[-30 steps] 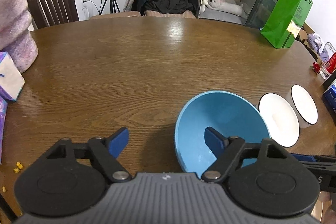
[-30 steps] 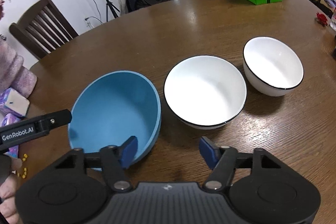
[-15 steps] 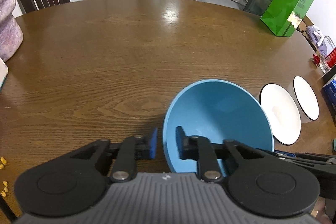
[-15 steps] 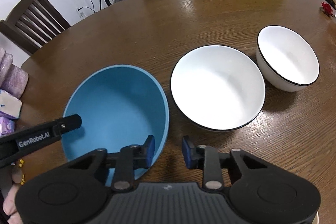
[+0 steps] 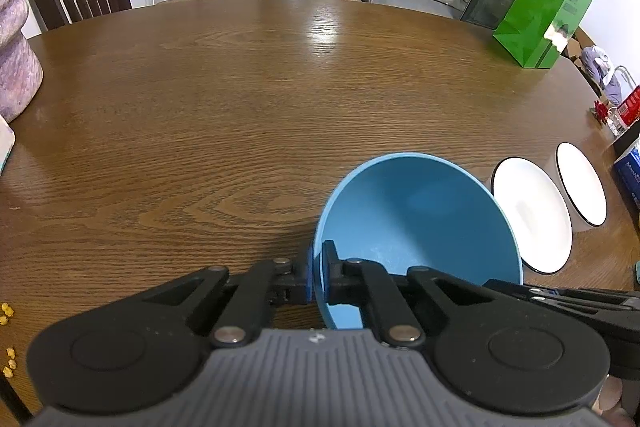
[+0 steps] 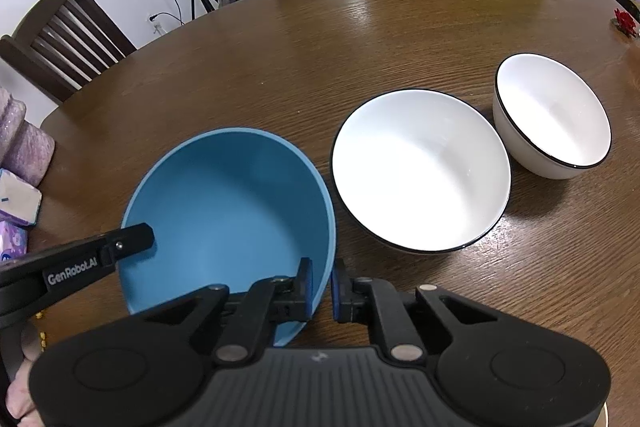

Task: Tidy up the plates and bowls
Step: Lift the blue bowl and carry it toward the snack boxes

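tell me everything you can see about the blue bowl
The blue bowl is a wide, deep, matte bowl, plastic by its look, empty, blue inside and out. It sits at the near edge of the wooden table, left of the large white bowl and close beside it. The left tool is clamped on its left rim, the right tool on its right rim, each with one pad inside and one outside.

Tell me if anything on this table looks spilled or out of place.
Small yellow crumbs lie scattered at the near left edge of the table, like spilled bits of food. The blue bowl and both white bowls sit upright and empty.
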Available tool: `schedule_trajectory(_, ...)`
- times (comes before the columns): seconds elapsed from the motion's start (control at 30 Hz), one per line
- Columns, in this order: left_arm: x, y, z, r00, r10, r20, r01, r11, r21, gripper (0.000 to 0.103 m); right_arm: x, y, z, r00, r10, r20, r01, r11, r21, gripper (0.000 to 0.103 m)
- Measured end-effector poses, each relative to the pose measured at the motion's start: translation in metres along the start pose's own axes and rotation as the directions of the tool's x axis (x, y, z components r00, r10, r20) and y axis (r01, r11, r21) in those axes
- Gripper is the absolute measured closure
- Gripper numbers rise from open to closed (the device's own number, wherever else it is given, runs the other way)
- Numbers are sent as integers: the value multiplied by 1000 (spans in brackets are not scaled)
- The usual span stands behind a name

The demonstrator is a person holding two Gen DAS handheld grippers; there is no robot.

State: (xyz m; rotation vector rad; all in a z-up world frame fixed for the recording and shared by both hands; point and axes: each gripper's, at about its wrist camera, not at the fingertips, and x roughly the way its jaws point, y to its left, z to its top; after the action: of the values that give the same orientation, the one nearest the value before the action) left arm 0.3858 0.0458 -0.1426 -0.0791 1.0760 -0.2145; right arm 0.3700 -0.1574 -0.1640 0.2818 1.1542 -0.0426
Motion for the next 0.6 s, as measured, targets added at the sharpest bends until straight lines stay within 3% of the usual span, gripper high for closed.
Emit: schedule_trajectory(0.6, -29, -5, -7, 999, 16, 48, -16, 1000, -1, 98, -26, 1, -9, 999, 18, 44, -17, 999, -33, 94)
